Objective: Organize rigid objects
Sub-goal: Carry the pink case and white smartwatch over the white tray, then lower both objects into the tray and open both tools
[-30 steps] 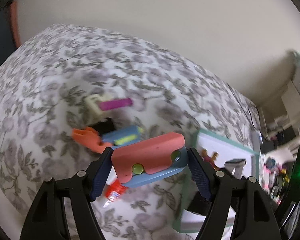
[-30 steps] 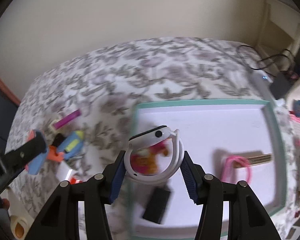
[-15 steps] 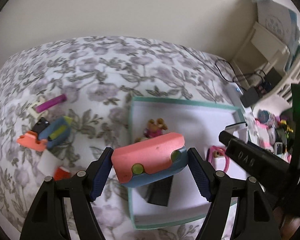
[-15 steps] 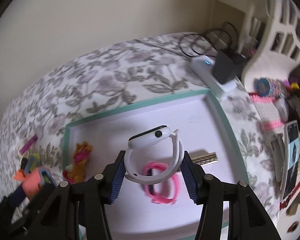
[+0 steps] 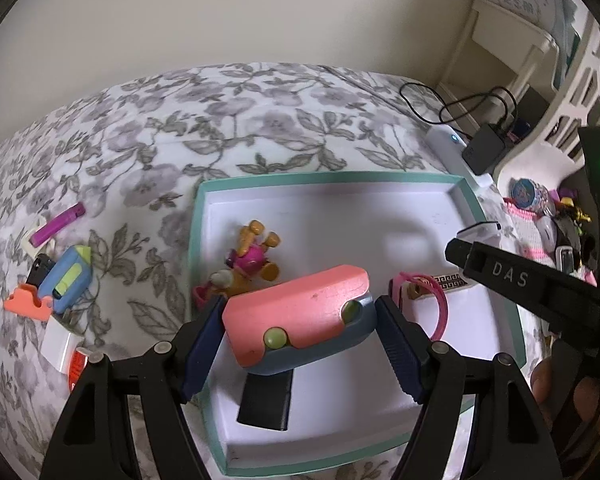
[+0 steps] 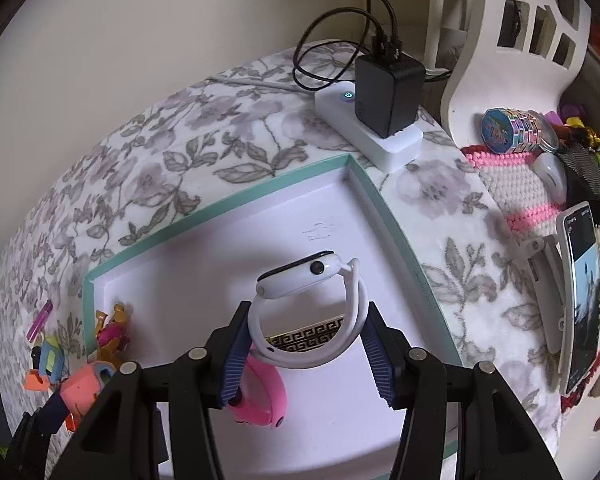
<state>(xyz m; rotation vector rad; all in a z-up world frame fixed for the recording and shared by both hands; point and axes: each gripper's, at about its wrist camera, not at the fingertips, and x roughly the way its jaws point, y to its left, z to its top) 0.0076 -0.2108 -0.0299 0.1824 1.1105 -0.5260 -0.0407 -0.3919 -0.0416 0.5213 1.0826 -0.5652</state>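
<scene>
My left gripper (image 5: 300,340) is shut on a coral and blue toy case (image 5: 300,320), held above the near left part of a white tray with a teal rim (image 5: 324,178). My right gripper (image 6: 304,344) is shut on a white smartwatch (image 6: 300,280) by its looped strap, over the tray (image 6: 220,204) near its right side. In the tray lie a small orange and pink figure (image 5: 252,260), a pink band (image 5: 436,300), a black block (image 5: 266,402) and a gold patterned strip (image 6: 312,336).
Left of the tray on the floral bedspread (image 5: 240,120) lie a blue and yellow toy (image 5: 68,276), an orange piece (image 5: 26,304) and a purple stick (image 5: 58,224). A white power strip with a black adapter (image 6: 384,96) sits behind the tray. A phone (image 6: 580,296) and trinkets lie at right.
Both grippers have swung right with their loads, from over the bedspread and tray edge to over the tray. The views have also rolled.
</scene>
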